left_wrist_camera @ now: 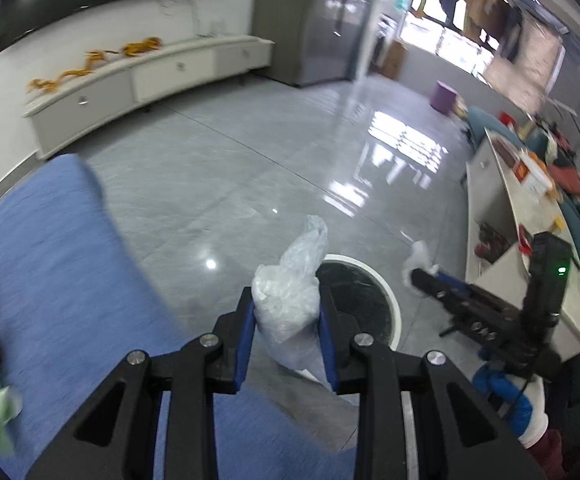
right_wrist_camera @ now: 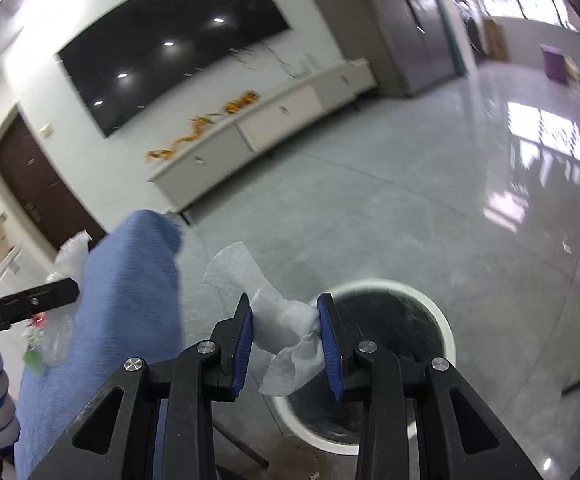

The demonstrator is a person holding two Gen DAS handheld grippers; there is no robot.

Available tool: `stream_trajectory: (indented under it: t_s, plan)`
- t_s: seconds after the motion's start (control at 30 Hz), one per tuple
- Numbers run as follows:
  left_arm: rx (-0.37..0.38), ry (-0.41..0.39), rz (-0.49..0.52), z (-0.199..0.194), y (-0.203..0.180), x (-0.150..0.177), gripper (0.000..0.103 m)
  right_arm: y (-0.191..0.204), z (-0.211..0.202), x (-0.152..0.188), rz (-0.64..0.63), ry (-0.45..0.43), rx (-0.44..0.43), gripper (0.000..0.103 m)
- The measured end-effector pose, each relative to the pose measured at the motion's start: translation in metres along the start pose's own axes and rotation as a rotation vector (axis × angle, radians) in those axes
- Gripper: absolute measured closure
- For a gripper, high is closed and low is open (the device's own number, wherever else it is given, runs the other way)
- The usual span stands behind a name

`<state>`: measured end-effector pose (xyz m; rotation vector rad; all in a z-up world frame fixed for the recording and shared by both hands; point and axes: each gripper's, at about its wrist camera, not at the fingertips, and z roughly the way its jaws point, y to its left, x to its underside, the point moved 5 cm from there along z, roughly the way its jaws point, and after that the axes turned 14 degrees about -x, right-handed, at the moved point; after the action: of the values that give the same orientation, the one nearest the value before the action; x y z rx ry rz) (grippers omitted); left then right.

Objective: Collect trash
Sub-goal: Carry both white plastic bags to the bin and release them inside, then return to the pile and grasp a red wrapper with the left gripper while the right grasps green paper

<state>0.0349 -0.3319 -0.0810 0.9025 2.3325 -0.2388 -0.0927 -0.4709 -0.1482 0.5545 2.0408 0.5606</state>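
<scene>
trash bin (right_wrist_camera: pixel 445 322): white rim, on floor below both claws.
left claw (left_wrist_camera: pixel 288 334): i see it clamped on plastic bag (left_wrist_camera: pixel 290 280).
right claw (right_wrist_camera: pixel 286 340): i see it clamped on tissue (right_wrist_camera: pixel 282 316).

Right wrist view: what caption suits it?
Right gripper holds a white tissue beside the round white bin.

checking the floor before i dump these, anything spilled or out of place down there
Yes: a brownish stain marks the floor right beside the white bin, near its rim. Otherwise nothing stands out; the plastic bag and tissue are both held in jaws.
</scene>
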Motion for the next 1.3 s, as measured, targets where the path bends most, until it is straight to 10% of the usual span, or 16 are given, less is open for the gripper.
stream_trajectory:
  t_s: [0.17, 0.3, 0.8, 1.3]
  plan:
    - [0.091, 0.070, 0.029, 0.050, -0.041, -0.013, 0.072, -0.049, 0.016, 0.012, 0.101, 0.033, 0.051, 0.069]
    - [0.150, 0.104, 0.009, 0.076, -0.061, -0.020, 0.036, -0.074, 0.028, 0.023, 0.142, 0.063, 0.112, 0.046]
    - [0.043, -0.006, 0.020, 0.040, -0.065, -0.014, 0.036, -0.065, -0.010, 0.014, 0.139, 0.007, 0.165, 0.045]
    - [-0.099, -0.234, -0.045, -0.076, 0.000, 0.007, 0.035, 0.058, -0.067, -0.031, -0.122, -0.114, 0.137, 0.045]
